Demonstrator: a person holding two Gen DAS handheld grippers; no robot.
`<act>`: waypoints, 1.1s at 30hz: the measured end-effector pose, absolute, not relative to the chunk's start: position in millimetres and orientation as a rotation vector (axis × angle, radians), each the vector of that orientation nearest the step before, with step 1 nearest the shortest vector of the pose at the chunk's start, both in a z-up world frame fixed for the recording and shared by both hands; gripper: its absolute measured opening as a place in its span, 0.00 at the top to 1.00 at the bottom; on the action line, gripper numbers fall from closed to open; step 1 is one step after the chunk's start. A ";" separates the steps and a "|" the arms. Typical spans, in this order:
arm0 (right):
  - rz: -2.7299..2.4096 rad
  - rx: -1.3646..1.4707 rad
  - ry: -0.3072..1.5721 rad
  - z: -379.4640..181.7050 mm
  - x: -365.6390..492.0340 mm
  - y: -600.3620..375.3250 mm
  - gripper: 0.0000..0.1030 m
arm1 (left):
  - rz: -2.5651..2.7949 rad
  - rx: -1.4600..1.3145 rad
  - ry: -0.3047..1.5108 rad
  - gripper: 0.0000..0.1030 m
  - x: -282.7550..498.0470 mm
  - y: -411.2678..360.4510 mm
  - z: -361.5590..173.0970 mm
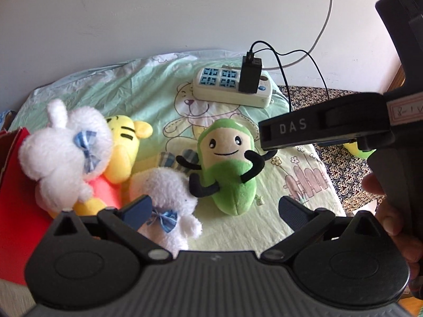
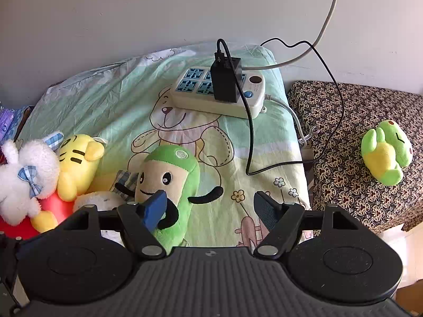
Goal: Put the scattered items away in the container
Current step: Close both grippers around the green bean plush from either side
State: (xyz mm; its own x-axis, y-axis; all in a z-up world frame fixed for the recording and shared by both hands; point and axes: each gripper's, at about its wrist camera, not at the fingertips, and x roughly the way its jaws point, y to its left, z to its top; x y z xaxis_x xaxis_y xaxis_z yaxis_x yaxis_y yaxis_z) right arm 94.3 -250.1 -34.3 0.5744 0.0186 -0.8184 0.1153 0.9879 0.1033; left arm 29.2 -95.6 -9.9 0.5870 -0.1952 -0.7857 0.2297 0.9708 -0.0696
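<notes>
Partly hidden: small white plush [image 1: 169, 200] behind left tool [image 1: 214, 208]; both tools spread, right tool [image 2: 211, 206] empty.

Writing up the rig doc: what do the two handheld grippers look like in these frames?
Both are black plastic. The left gripper and right gripper each have a ribbed base, two round pivot discs, silver rivets and linkage arms ending in dark blue padded fingers. Seen from the left wrist view, the right unit's body carries "DAS" lettering and a handwritten paper label. No sleeves visible.
</notes>
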 end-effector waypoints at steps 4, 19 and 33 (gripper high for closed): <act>-0.063 0.183 0.973 -40.8 97.9 -256.1 0.27 | -0.283 0.050 0.920 0.05 37.1 -102.6 -15.4; -0.066 0.211 1.019 -55.4 109.2 -261.2 0.27 | -0.333 0.018 0.948 0.08 64.8 -108.5 -37.0; -0.026 0.347 1.018 -72.9 118.7 -272.5 0.26 | -0.345 0.036 0.934 0.08 86.3 -115.4 -48.9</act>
